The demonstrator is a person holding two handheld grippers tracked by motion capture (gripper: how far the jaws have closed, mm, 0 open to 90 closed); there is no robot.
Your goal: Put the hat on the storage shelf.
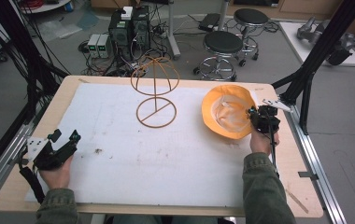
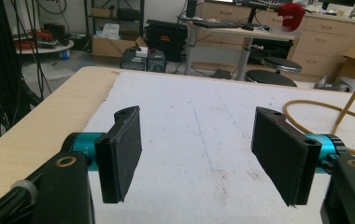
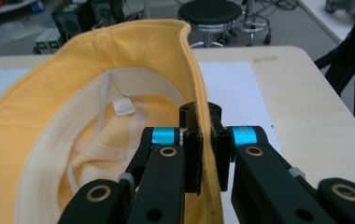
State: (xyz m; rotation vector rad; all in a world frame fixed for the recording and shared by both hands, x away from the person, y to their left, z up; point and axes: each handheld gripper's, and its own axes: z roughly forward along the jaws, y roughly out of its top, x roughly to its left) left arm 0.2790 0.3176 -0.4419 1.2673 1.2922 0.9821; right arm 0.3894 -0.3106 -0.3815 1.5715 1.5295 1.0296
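A yellow bucket hat (image 1: 227,112) lies upside down on the right side of the white mat (image 1: 166,158), its pale lining and straps facing up. My right gripper (image 1: 251,115) is shut on the near right part of its brim. In the right gripper view the brim of the hat (image 3: 73,107) stands pinched upright between the two jaws of the right gripper (image 3: 207,112). A wire hat stand (image 1: 155,88) with a round base rises at the mat's far centre. My left gripper (image 1: 66,136) rests open at the near left, and the open left gripper (image 2: 199,149) holds nothing, with the wire stand (image 2: 353,102) off to its right.
The mat covers most of a wooden table (image 1: 35,154). A black frame post (image 1: 315,51) slants up at the far right corner. Behind the table stand two stools (image 1: 222,44) and computer boxes (image 1: 129,28) on the floor. Cables hang along the left side.
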